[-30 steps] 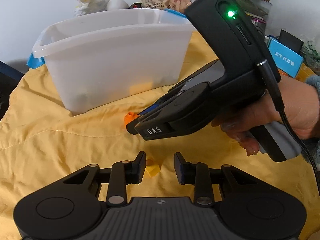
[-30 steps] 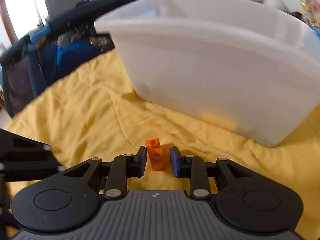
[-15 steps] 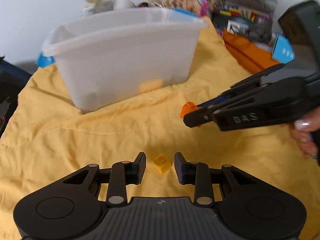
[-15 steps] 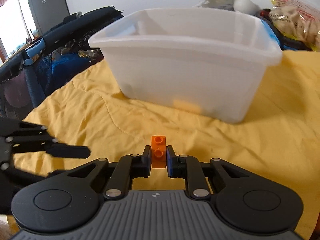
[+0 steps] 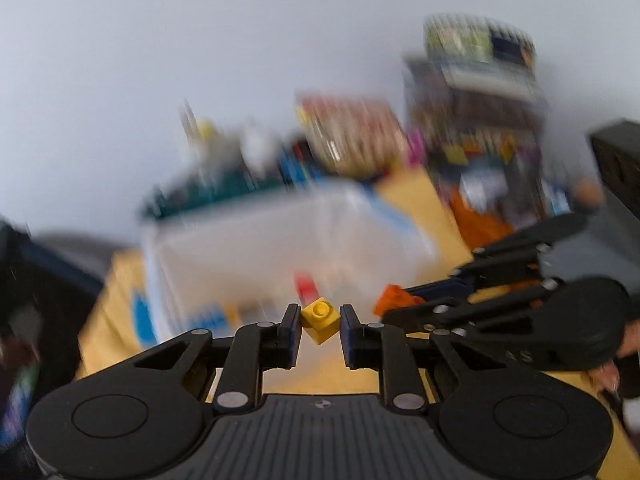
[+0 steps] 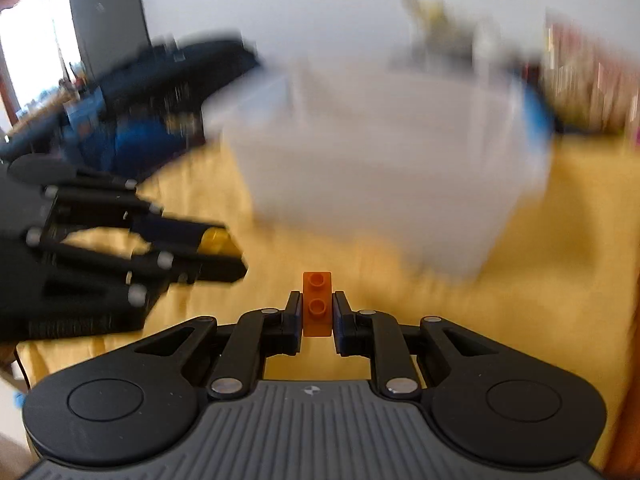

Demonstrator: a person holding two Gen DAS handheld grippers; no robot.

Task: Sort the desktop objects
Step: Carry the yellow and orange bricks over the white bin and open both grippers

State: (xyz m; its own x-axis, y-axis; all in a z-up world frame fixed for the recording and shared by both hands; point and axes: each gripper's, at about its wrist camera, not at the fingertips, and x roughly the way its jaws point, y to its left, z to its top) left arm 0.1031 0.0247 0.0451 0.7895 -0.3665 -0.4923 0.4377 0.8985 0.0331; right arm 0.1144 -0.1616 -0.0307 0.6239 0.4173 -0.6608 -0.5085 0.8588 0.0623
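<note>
Left tongs [image 5: 320, 322] pinch a yellow brick [image 5: 319, 319] cornerwise; right tongs [image 6: 317, 312] pinch an orange brick [image 6: 317, 304]. Ahead, the bin [image 6: 380, 168]; the tilted yellow one could twist free.

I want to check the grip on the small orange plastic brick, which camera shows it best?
The right wrist view: the small orange plastic brick sits sharp and centred, clamped in the right gripper. The left wrist view shows only a blurred orange corner.
</note>
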